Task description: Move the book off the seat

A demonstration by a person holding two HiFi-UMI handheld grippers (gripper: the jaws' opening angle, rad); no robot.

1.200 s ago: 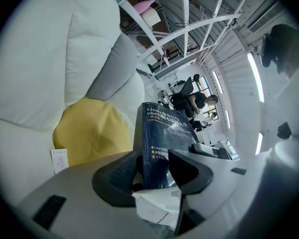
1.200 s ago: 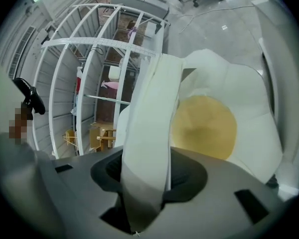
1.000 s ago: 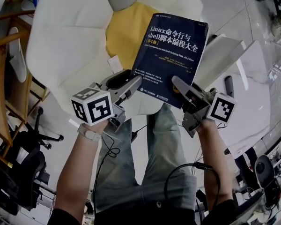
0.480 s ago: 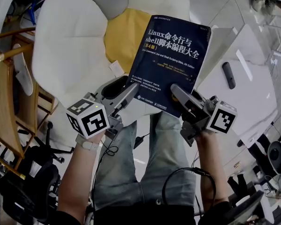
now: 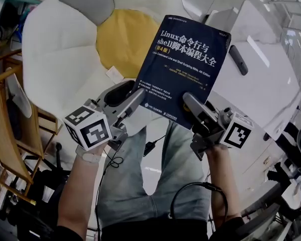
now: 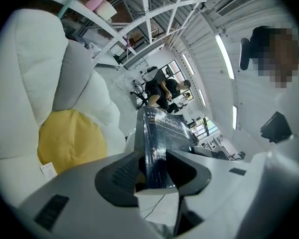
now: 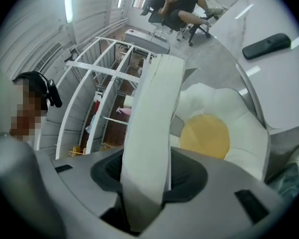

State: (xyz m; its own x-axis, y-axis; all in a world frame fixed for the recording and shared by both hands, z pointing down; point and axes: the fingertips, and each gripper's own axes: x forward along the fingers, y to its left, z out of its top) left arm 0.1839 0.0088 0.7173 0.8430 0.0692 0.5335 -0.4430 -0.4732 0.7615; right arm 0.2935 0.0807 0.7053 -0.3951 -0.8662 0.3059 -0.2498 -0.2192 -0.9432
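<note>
Shifting rightward, book (image 5: 183, 64) covers less yellow cushion (image 5: 120, 39).

The head camera looks steeply down from above and behind the jaws, onto the book (image 5: 183, 64) cover and the seat (image 5: 60, 59) beyond. The left gripper (image 6: 153, 171) camera sits close behind its closing jaws and faces along the book's spine between them. The right gripper (image 7: 149, 176) camera faces along the page edges between its jaws. All three views share the book and the yellow cushion (image 5: 121, 41).
</note>
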